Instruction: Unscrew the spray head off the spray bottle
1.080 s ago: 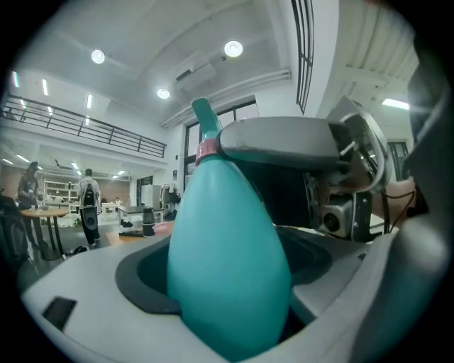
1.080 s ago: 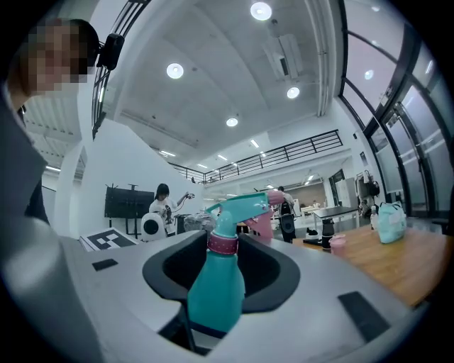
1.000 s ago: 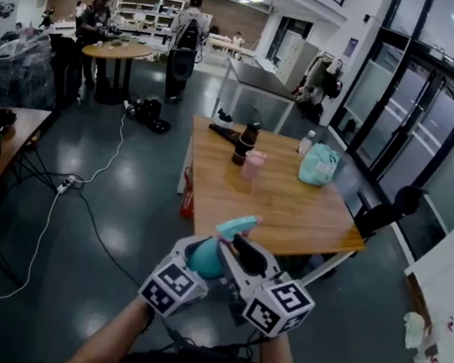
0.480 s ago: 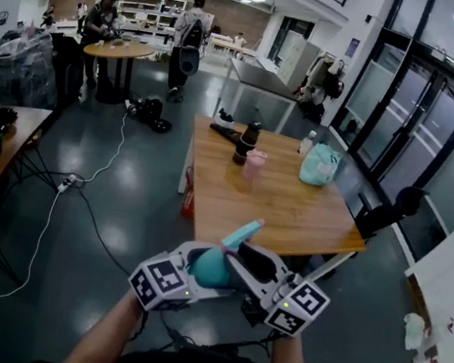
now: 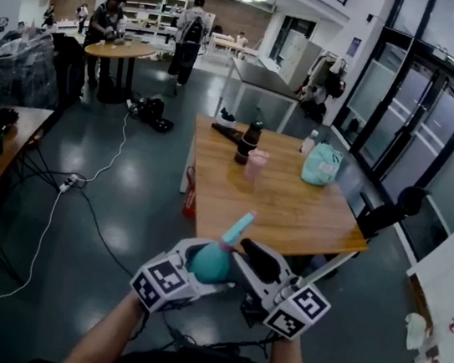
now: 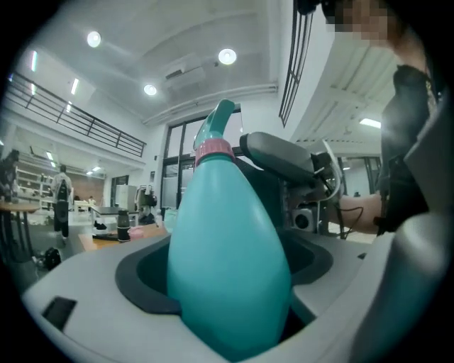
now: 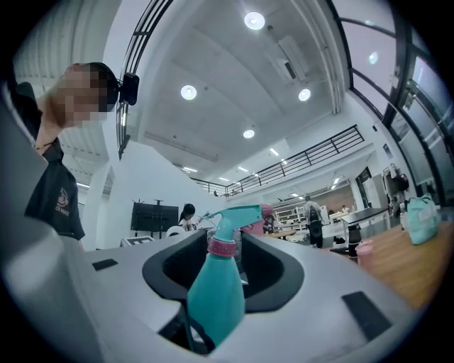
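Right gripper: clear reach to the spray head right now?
Likely yes. Left gripper clamps the bottle, leaving the spray head exposed. Right gripper jaws are opening with the bottle between them, pads apparently not pressing; nothing blocks the way.

The spray bottle [image 5: 213, 262] has tipped upright; right claw [image 5: 248, 254] opening around it.

Ahead of you stands a wooden table [image 5: 281, 214]. On it a dark bottle [image 5: 245, 143] stands upright with a pink cup [image 5: 254, 165] just beside it, and a teal bag [image 5: 321, 165] sits near the right edge. To your left, a white cable [image 5: 116, 147] runs across the dark floor [image 5: 127, 229] to a power strip [image 5: 69, 183]. Farther back, a person [image 5: 109, 19] stands at a round table [image 5: 121, 50].
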Demonstrator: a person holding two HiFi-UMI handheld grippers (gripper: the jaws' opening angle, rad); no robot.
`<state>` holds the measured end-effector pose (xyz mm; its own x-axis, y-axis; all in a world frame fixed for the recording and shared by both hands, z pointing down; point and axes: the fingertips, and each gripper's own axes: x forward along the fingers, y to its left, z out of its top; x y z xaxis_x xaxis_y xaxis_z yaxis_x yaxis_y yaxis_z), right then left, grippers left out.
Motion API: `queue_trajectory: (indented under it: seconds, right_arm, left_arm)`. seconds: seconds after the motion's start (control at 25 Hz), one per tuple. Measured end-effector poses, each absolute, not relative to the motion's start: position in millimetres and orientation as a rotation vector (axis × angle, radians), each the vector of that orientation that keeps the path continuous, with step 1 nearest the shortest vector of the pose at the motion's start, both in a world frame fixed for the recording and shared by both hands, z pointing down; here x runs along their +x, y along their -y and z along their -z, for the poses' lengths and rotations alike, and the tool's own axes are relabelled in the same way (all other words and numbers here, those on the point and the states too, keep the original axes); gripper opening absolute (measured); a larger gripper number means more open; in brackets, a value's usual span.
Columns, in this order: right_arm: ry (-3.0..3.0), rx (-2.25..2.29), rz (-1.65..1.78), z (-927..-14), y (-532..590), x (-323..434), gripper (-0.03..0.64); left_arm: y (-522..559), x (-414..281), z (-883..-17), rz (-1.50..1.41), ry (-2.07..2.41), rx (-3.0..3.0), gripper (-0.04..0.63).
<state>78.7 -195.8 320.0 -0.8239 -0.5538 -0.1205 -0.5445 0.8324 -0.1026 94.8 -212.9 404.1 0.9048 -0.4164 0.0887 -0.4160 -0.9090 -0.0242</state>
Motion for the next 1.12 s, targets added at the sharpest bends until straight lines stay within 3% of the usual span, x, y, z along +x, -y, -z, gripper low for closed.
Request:
queue_trajectory:
  seconds: [0.44,0.84,1.12]
  right_arm:
    - [-2.833,-1.124,0.207,-332,212,64,0.15]
    - [-2.842,-1.193,0.181,-336,221,63,0.138]
    - [-2.906,-0.978,0.161,-330,211,64,0.141]
  left_arm:
    - [238,86,-420,0.278,-0.917,-2.962,0.423]
    - [234,89,-423,0.294,-0.822,-2.98,0.423]
    - [218,95,-414,0.225,-0.619,-3.068,0.423]
